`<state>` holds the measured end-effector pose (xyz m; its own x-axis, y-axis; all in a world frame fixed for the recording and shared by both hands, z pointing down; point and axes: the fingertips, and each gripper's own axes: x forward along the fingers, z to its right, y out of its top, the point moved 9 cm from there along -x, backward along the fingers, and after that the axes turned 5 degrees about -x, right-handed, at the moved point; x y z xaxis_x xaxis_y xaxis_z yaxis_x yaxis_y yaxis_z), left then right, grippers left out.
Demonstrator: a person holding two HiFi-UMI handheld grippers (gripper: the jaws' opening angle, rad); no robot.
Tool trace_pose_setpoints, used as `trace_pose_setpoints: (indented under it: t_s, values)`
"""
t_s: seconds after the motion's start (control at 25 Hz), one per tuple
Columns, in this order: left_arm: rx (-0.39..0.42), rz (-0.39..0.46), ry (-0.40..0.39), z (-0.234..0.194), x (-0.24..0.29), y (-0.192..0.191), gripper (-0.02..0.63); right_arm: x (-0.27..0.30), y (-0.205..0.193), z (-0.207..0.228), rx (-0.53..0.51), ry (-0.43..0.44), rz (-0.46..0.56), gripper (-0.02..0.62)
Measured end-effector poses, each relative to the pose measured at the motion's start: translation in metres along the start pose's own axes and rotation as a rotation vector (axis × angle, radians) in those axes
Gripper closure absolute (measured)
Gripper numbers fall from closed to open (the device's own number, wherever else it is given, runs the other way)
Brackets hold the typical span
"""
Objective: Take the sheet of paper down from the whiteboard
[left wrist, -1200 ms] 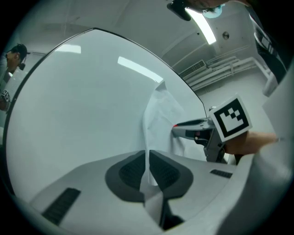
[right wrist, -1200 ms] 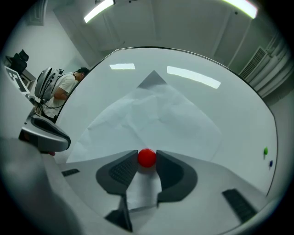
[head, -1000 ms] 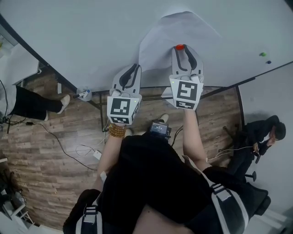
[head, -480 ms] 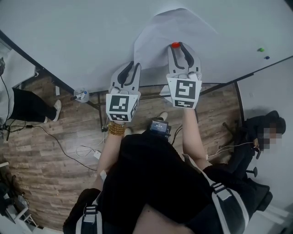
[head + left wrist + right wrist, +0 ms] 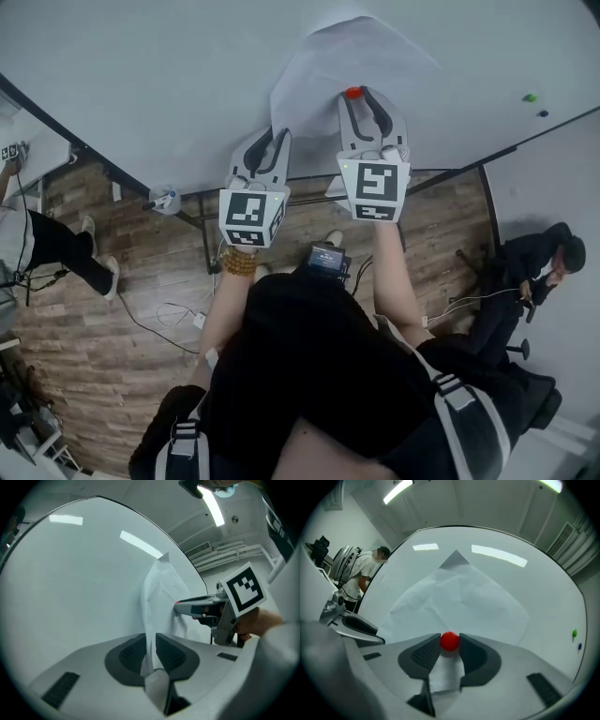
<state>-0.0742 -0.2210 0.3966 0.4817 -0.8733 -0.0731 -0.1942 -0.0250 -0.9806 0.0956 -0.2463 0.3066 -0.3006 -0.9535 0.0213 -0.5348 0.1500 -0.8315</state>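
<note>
A white sheet of paper (image 5: 352,56) hangs on the whiteboard (image 5: 141,75), creased and with its top corner folded. A red round magnet (image 5: 353,92) pins its lower part. My right gripper (image 5: 357,94) is shut on that magnet; in the right gripper view the red magnet (image 5: 450,641) sits squeezed between the two dark pads, with the paper (image 5: 464,597) behind it. My left gripper (image 5: 272,136) is shut on the sheet's lower left edge; in the left gripper view the paper (image 5: 157,597) runs down into the closed jaws, and the right gripper (image 5: 180,607) shows beyond it.
A green magnet (image 5: 530,97) and a blue magnet (image 5: 543,113) stick to the board at the right. A marker (image 5: 161,199) lies on the board's tray at the left. One person (image 5: 539,272) sits at the right, another (image 5: 47,239) walks at the left. Cables cross the wooden floor (image 5: 112,309).
Both grippers keep their holds and sit slightly higher and further left in the view. The person at the left has walked on across the floor.
</note>
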Motion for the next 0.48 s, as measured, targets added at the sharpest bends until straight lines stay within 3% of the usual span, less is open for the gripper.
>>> trace_pose_setpoints:
  t_s: [0.48]
  values:
    - [0.034, -0.001, 0.037, -0.0003, -0.0014, 0.0021, 0.576, -0.0006, 0.0010, -0.0020, -0.041, -0.017, -0.014, 0.474]
